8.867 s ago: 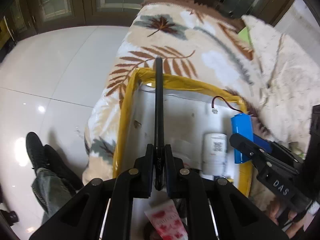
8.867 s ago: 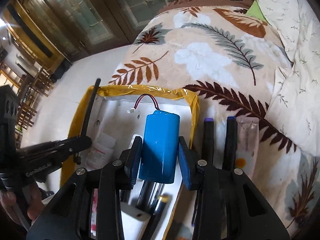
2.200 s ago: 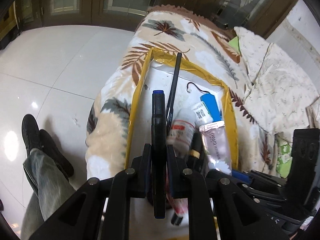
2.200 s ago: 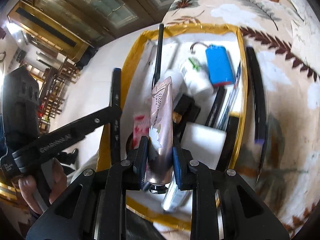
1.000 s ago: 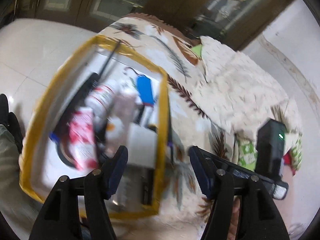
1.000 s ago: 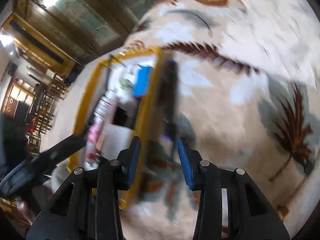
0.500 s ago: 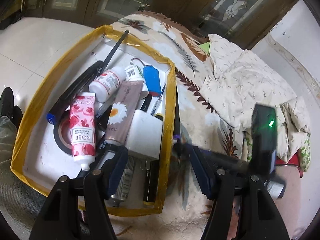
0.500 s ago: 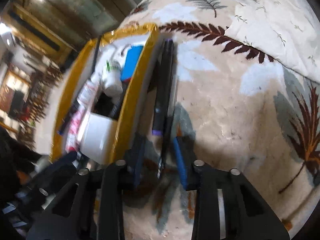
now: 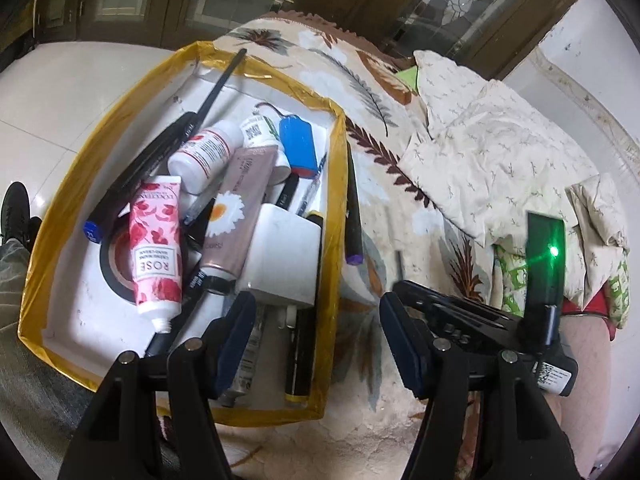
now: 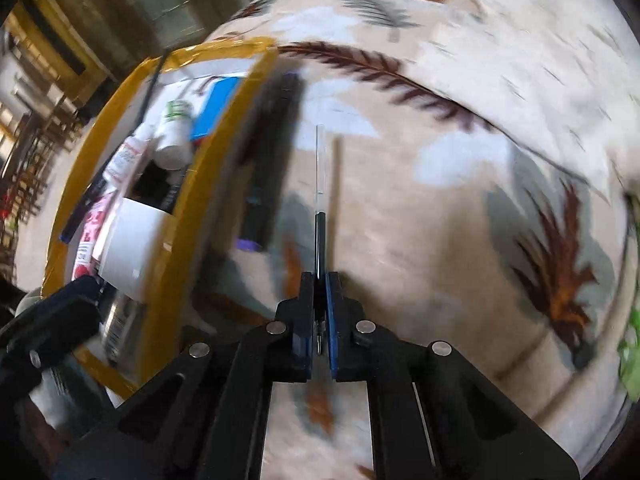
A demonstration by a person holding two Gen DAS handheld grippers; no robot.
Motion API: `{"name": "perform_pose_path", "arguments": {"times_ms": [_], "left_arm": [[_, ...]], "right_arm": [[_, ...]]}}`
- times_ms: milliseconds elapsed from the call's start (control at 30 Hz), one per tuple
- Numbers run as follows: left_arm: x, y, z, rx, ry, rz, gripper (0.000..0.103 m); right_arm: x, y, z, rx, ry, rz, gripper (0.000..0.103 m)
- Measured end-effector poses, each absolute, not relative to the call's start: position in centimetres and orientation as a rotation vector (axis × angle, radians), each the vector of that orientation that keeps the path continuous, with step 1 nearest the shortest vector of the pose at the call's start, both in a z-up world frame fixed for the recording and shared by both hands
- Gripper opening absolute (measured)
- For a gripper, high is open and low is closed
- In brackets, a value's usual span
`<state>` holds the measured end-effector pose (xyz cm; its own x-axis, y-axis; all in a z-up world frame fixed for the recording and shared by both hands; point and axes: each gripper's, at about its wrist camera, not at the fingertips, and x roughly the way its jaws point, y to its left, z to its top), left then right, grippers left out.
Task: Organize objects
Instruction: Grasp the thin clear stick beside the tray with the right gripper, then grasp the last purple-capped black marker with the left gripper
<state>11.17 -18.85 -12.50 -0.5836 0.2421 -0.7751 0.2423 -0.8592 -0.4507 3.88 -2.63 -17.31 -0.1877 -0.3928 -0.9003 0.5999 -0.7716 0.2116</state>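
the right gripper has just pinched shut on the thin pen refill lying on the blanket. the left gripper hangs wide and empty. next, i think, lift the refill into the yellow box at ten o'clock.

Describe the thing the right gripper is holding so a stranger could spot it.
Start at the yellow-edged box on the leaf-print blanket. Just outside it lies a thick black marker; beside that, shut in the right gripper, is a pen refill, far thinner, clear with dark ink.
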Motion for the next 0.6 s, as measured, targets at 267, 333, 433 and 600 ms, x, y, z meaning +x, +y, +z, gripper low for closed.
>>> {"name": "perform_pose_path", "arguments": {"times_ms": [267,333,433,600], "left_arm": [[7.6,-15.7,-10.2,1.505,0.707,-2.69,0.065],[5.7,-15.0,-10.1,1.529,0.666,-2.673,0.065],[2.6,-14.1,-10.5,1.608,0.619,-2.627,0.064],[-1.5,-13.0,-11.0,1.742,0.535,-2.572,0.063]], "right_arm": [[2.8,2.2,-17.6,1.475,0.047,-1.966,0.005],[2.7,2.1,-18.0,1.475,0.006,-1.951,0.005],[2.6,2.1,-18.4,1.473,-0.039,-1.936,0.005],[2.2,2.6,-18.5,1.479,-0.081,-1.899,0.005]]}}
